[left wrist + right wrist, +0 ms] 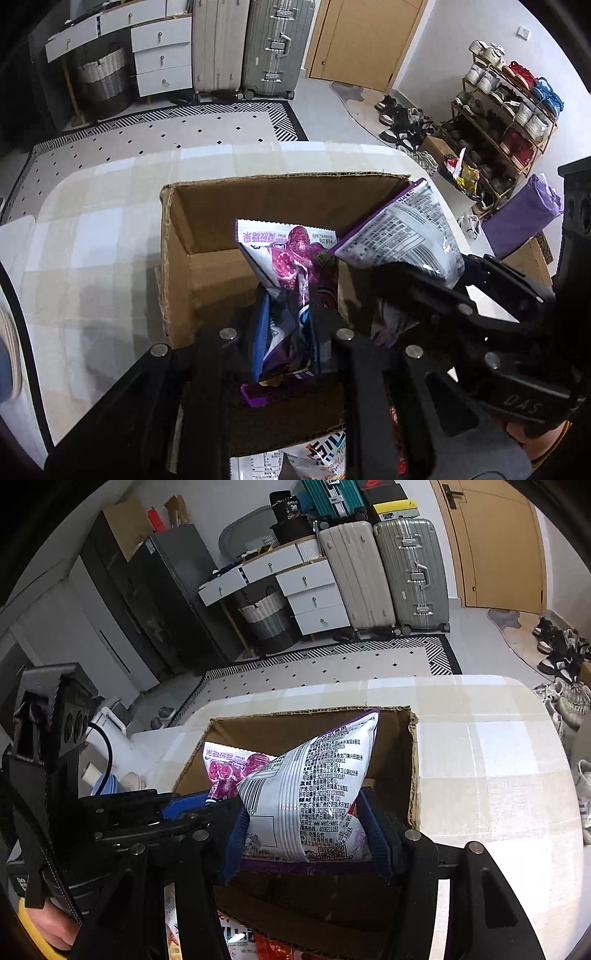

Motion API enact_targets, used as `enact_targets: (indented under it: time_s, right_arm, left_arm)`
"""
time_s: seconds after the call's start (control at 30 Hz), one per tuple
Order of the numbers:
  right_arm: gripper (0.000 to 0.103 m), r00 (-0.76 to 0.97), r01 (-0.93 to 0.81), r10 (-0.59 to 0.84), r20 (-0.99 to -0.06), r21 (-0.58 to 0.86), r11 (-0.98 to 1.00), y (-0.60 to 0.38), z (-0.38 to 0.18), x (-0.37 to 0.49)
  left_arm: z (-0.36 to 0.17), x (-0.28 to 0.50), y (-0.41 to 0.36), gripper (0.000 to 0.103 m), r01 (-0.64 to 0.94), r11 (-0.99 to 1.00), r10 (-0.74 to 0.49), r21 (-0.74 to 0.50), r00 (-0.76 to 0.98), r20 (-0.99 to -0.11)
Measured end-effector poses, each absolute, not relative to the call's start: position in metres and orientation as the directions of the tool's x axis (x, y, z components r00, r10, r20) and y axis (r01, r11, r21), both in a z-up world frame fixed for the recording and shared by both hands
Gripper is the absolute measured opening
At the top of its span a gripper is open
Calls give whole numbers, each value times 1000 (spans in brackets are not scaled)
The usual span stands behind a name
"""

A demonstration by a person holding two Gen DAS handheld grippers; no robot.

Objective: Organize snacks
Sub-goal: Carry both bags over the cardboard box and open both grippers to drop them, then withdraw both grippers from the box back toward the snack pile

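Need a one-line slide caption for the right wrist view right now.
Right gripper holds a white-and-purple snack bag over the open cardboard box, beside the left gripper's purple candy packet.

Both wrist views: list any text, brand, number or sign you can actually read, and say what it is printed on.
"DAS": embossed, upside down, on the right hand-held gripper body, left wrist view.
"36": white label on a black box atop the drawer unit.
"want-want": in the small print on the silver snack bag, clamped in the right hand-held gripper.
Purple candy bag, in the left hand-held gripper: Chinese lettering, upside down, not reliably readable.
Other small print: too small.
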State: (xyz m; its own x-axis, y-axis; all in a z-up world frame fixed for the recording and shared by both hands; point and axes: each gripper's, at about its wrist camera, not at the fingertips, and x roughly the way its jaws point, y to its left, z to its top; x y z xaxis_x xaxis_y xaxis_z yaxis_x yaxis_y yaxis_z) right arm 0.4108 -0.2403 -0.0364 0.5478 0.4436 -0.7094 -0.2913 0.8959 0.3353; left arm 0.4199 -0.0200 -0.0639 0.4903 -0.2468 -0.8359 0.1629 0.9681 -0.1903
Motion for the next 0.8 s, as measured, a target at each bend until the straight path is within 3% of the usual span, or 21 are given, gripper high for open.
enact_targets:
  time_s: [0.37,0.8]
  right_arm:
    - [58,560,-292,411,-719,293,910,-239,-35,409]
    - [58,615,-294,396,-682,267,918,-245,-5,380]
  left_arm:
    - [-74,419,-21,19,156,972,-233,-178,489,-841]
    - [-31,377,-19,32,155,980,-194,-128,557,-808]
